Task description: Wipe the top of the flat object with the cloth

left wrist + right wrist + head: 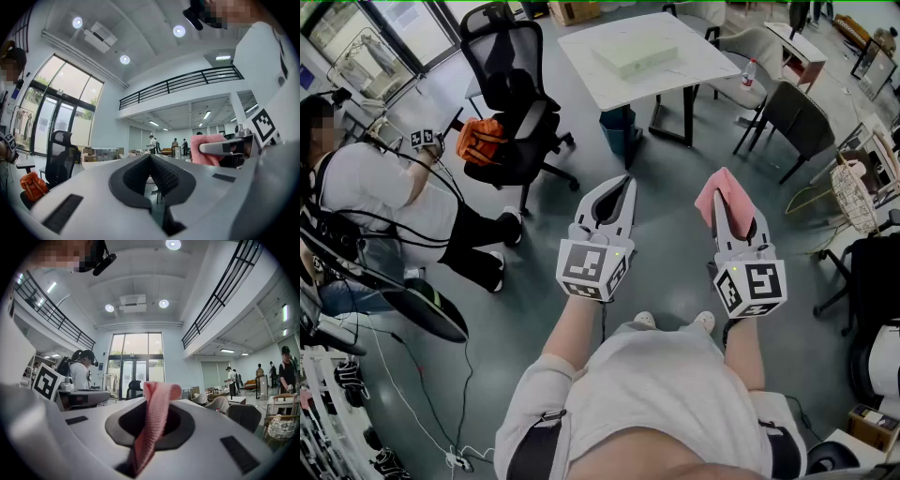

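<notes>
**Grippers short of the table**

The table (694, 67) bore the flat object (635, 54) near its middle. Well short of the table, the left gripper (625, 180) had its jaws together, empty; the right gripper (727, 202) pinched the cloth (709, 201).

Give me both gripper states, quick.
Left gripper: shut, nothing between the jaws.
Right gripper: shut on the cloth.
</notes>
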### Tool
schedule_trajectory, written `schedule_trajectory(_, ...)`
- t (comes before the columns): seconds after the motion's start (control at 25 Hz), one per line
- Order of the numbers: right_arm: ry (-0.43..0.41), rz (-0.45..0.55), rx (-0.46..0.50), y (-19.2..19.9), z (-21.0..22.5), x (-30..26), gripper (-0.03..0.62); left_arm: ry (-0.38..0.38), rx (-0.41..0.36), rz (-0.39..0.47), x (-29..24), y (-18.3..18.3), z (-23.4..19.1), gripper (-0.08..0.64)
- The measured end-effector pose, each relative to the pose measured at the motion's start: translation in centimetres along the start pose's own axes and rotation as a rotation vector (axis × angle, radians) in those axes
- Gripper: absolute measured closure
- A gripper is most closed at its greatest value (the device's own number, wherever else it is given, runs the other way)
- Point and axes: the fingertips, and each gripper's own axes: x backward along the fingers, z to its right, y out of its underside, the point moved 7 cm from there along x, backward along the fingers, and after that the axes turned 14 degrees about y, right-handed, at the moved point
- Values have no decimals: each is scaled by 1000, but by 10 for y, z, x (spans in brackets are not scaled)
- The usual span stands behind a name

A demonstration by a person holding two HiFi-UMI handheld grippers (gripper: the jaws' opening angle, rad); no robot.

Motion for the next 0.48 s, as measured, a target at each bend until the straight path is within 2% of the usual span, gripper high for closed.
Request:
schedule_trajectory(0.28, -3, 2, 7, 0, -5, 4, 561, 7, 49, 18, 5, 1, -1, 545)
schedule_trajectory(0.48, -4, 5, 12, -1, -8, 4, 561, 9, 24, 15, 5, -2, -1, 545)
